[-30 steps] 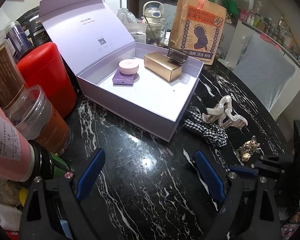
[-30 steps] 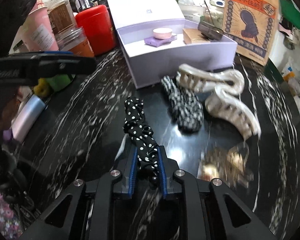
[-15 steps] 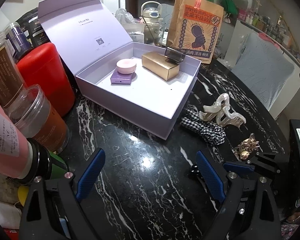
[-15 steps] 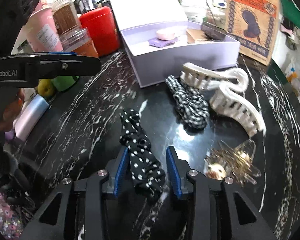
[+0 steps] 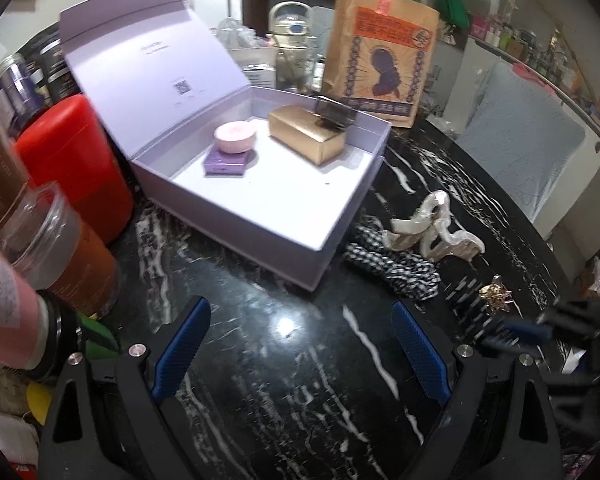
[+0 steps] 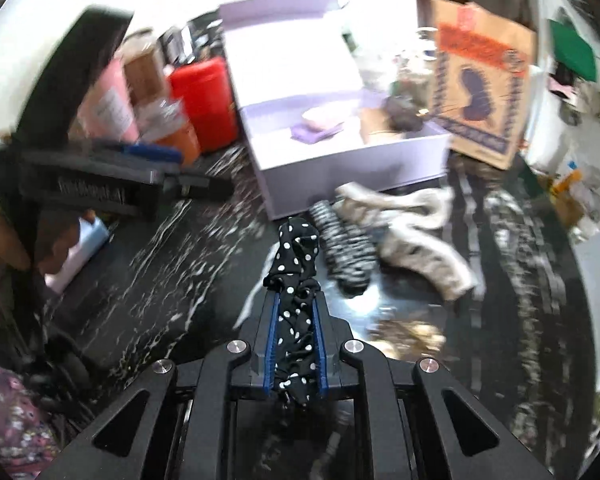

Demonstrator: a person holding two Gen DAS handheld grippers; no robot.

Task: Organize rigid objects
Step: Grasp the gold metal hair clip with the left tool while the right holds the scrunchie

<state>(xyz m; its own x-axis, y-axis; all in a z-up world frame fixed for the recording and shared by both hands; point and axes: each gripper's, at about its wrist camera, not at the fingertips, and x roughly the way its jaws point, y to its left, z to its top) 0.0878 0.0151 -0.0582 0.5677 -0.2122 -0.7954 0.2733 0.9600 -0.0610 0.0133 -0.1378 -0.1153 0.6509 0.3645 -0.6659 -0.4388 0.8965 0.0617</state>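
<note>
While right gripper [image 6: 296, 312] has just closed | polka-dot scrunchie [image 6: 296, 276] pinched between pads | left gripper [image 5: 300, 340] spread

Open lilac cardboard box [image 5: 332, 236] toward rear of black marble table [image 5: 284, 392], gold rectangular box [image 5: 306, 140] and round pink case [image 5: 235, 137] on flat purple case [image 5: 224, 164] inside; brown paper bag [image 5: 380, 44] behind box; red cylindrical canister [image 5: 76, 168] left of box; checked fabric scrunchie [image 5: 392, 268] and cream plastic claw clips [image 5: 432, 232] just right of box's near corner, touching
</note>
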